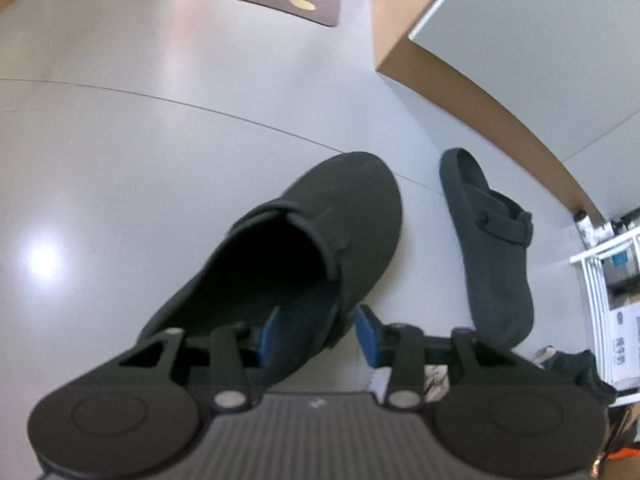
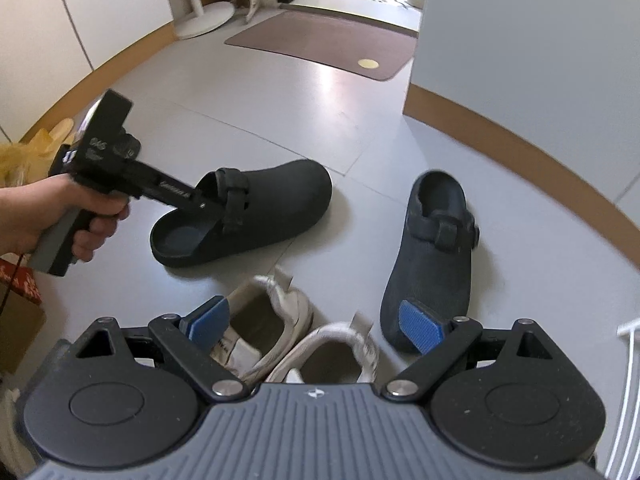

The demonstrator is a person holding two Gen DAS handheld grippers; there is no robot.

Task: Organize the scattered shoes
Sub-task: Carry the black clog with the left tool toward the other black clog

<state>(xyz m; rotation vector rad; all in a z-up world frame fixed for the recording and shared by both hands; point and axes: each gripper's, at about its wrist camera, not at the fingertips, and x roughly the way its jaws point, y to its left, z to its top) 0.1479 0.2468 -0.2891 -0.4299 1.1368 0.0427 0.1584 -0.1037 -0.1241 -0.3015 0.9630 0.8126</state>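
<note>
Left hand-held gripper (image 1: 316, 334) parted astride the black clog (image 2: 244, 216) wall, unclamped — mate clog (image 2: 434, 258) beside, unpaired.

Colours as I read them from the wrist cams: near clog (image 2: 256, 208) black, w/ dark blue-grey insole; second clog (image 2: 432, 256) dark charcoal, ribbed texture. Sneakers (image 2: 288, 336) off-white, olive-brown lining. Floor (image 2: 280, 120) pale grey, glossy. Doormat (image 2: 320, 40) brown w/ gold disc. Skirting (image 2: 500, 120) tan. My gripper pads (image 2: 420, 326) blue, cross-hatched; bodies black/grey ribbed.
</note>
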